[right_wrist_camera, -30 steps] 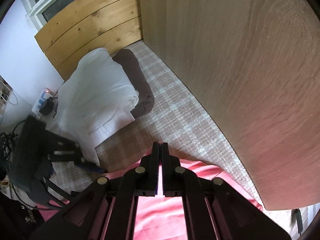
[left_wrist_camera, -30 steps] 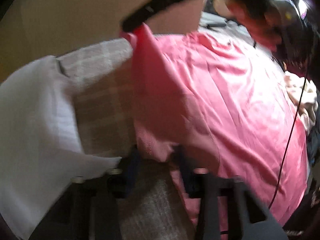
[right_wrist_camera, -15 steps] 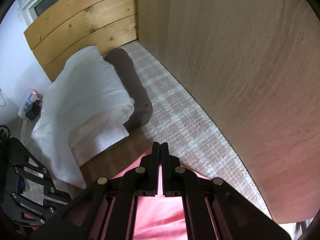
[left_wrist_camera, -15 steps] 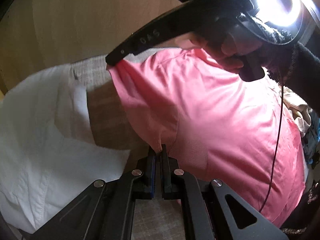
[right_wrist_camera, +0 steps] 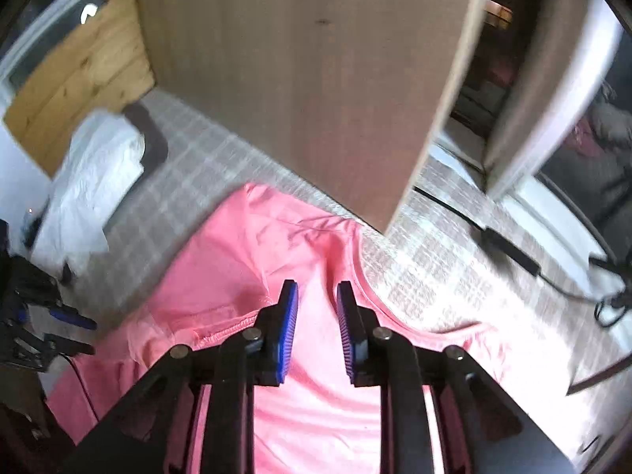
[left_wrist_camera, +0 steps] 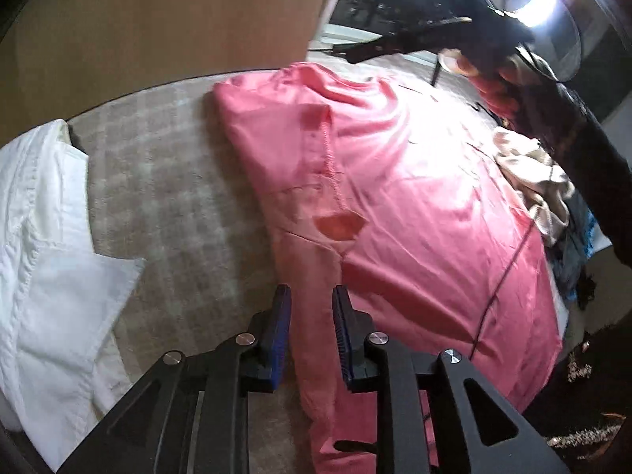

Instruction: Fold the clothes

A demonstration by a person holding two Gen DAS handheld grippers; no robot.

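A pink shirt (left_wrist_camera: 414, 205) lies spread on the checked bedcover (left_wrist_camera: 173, 181), its left side folded over along a stitched seam. My left gripper (left_wrist_camera: 310, 296) is open and empty just above the folded near edge. In the right wrist view the pink shirt (right_wrist_camera: 252, 268) lies below my right gripper (right_wrist_camera: 316, 292), which is open and empty above the neckline. The right gripper also shows in the left wrist view (left_wrist_camera: 399, 45), raised above the shirt's far end.
A white pillow (left_wrist_camera: 43, 245) lies to the left of the shirt; it also shows in the right wrist view (right_wrist_camera: 91, 181). A wooden panel (right_wrist_camera: 308, 79) stands along the bed's far side. A heap of other clothes (left_wrist_camera: 541, 181) lies right of the shirt. A black cable (right_wrist_camera: 509, 249) crosses the bedcover.
Both grippers were shut on the pink shirt's edge and have opened and let go. The shirt's folded side now lies flat. The right gripper has risen and swung right.
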